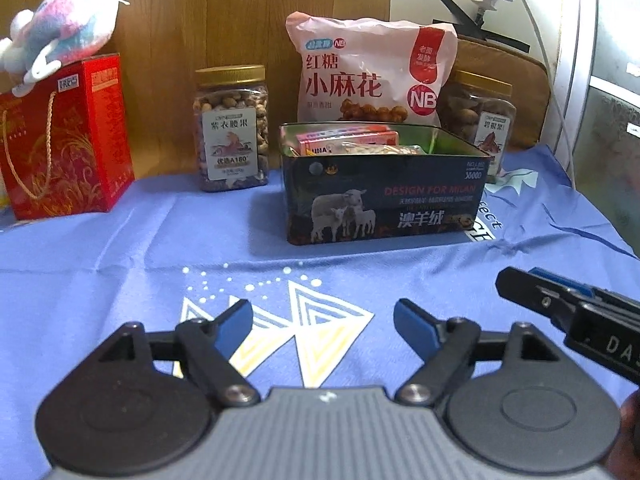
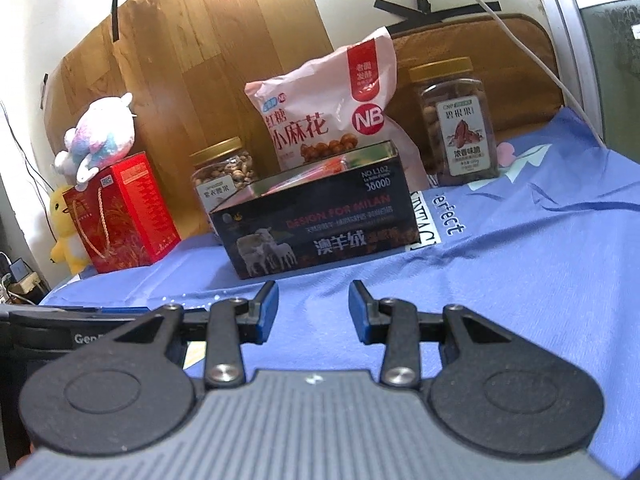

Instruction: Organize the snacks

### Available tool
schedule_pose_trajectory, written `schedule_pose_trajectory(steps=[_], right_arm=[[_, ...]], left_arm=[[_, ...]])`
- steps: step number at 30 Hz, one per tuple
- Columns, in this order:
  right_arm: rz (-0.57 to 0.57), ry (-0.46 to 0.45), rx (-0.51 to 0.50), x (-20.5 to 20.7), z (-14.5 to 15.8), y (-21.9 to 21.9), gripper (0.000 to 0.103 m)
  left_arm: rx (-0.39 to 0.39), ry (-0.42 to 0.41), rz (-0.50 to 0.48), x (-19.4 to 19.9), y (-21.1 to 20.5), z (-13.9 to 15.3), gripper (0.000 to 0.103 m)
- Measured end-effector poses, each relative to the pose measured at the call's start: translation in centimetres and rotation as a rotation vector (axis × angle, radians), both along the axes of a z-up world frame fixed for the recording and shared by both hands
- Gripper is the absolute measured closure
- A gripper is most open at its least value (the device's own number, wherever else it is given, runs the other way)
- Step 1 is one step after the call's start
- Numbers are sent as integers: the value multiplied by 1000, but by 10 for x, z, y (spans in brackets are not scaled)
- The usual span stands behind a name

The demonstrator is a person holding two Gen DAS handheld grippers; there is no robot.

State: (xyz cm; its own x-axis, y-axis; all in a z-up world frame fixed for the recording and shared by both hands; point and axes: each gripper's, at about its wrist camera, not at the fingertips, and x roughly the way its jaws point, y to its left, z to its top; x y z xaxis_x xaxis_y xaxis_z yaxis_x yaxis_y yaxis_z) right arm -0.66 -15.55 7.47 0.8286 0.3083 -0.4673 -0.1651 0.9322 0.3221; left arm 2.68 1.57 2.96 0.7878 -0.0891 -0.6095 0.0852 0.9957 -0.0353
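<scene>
A dark tin box (image 1: 384, 204) with sheep printed on it stands open on the blue cloth, with several pink and cream snack packets (image 1: 348, 144) inside. Behind it leans a pink bag of fried twists (image 1: 368, 76), flanked by a gold-lidded nut jar (image 1: 231, 128) on the left and a second nut jar (image 1: 484, 120) on the right. My left gripper (image 1: 322, 312) is open over the cloth, short of the tin, with nothing between its blue pads. My right gripper (image 2: 314, 300) is open about halfway and empty, also short of the tin (image 2: 320, 224); it shows at the right edge of the left wrist view.
A red gift bag (image 1: 68, 136) with a pastel plush toy (image 1: 68, 20) on top stands at the back left, and a yellow plush (image 2: 66, 224) sits beside it. A wooden board backs the table. A white cable (image 2: 520, 48) hangs at the back right.
</scene>
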Motion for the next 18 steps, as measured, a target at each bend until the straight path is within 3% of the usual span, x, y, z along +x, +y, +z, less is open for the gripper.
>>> schedule_pose_trajectory(steps=[4,18], right_arm=[[-13,-33,-13,-6,3,3,60],[-72,-70,-7,-3,3,-5,55]], left_arm=[[24,-18,16,-3,1,0,8],[72,-48,38,4,-2,-5,0]])
